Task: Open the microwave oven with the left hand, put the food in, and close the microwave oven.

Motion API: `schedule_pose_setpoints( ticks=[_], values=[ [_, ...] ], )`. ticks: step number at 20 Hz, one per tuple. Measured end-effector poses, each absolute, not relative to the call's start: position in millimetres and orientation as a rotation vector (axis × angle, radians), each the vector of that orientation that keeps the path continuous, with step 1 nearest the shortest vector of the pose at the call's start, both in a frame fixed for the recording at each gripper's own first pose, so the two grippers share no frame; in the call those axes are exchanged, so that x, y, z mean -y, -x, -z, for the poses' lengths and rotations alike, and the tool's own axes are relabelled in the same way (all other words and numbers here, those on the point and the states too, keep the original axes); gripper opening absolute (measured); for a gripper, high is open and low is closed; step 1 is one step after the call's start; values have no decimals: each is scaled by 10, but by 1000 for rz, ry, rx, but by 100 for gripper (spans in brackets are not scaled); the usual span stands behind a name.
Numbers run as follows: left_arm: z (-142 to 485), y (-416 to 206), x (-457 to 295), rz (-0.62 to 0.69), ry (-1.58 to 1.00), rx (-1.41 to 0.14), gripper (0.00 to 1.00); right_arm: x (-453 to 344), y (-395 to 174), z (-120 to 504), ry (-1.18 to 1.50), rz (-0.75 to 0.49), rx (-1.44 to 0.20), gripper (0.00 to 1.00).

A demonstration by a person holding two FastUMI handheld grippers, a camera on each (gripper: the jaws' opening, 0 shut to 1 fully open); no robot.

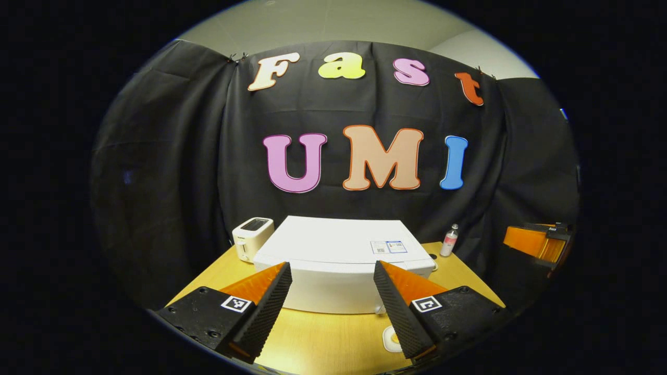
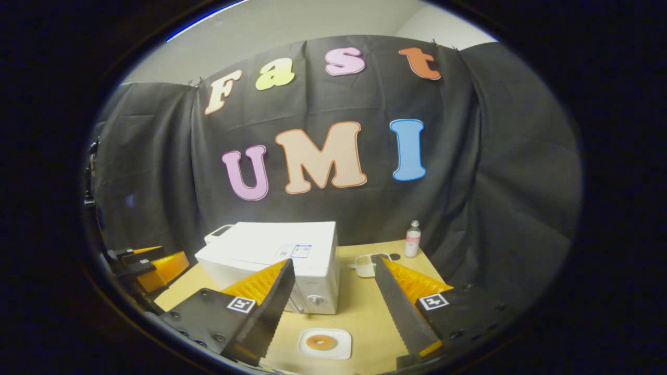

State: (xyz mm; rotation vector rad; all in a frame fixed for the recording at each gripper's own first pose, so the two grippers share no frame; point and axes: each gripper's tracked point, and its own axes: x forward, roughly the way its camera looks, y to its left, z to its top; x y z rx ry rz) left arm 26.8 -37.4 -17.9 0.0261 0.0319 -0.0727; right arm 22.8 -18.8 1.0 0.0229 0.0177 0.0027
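A white microwave oven (image 1: 338, 260) stands shut on the wooden table (image 1: 323, 338), seen from above and in front in the left gripper view. My left gripper (image 1: 333, 291) hovers open in front of it, with nothing between its fingers. In the right gripper view the microwave oven (image 2: 276, 260) sits left of centre, its knobs facing me. A white square plate with a brown round piece of food (image 2: 324, 343) lies on the table (image 2: 365, 312) before it. My right gripper (image 2: 336, 307) hangs open above that plate. The plate's edge (image 1: 391, 338) peeks beside my left gripper's right finger.
A white toaster (image 1: 252, 237) stands left of the microwave. A small bottle with a pink label (image 1: 449, 240) is at the back right, and a white device (image 2: 367, 263) lies near it. The other gripper shows at the right edge (image 1: 539, 242) and at the left edge (image 2: 148, 265).
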Motion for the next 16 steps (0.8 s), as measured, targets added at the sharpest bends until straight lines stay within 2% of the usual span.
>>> schedule_pose_setpoints(
  ticks=[1, 3, 4, 7, 8, 9, 12, 13, 14, 16],
  values=[
    [266, -292, 417, 84, -23, -50, 96, 216, -232, 0, -24, 3, -18, 98],
    [479, -339, 496, 109, -12, -93, 96, 267, -239, 50, -28, 15, -30, 97],
    [604, -369, 544, 124, -7, -117, 96, 296, -237, 72, -31, 19, -35, 92],
    [948, -432, 640, 166, 3, -193, 96, 369, -205, 57, -44, 34, -30, 92],
    [1066, -439, 693, 184, 6, -213, 97, 400, -198, 58, -48, 42, -23, 97],
    [1156, -450, 726, 196, 6, -230, 97, 439, -192, 57, -52, 49, -19, 92],
    [1450, -508, 876, 230, 19, -287, 97, 539, -149, 89, -72, 73, -22, 92],
    [1538, -532, 930, 236, 28, -308, 96, 575, -133, 96, -78, 80, -24, 97],
    [1617, -572, 978, 240, 35, -330, 97, 608, -112, 120, -83, 87, -27, 92],
    [1738, -677, 1088, 247, 42, -361, 97, 677, -81, 152, -98, 103, -30, 92]
  ],
)
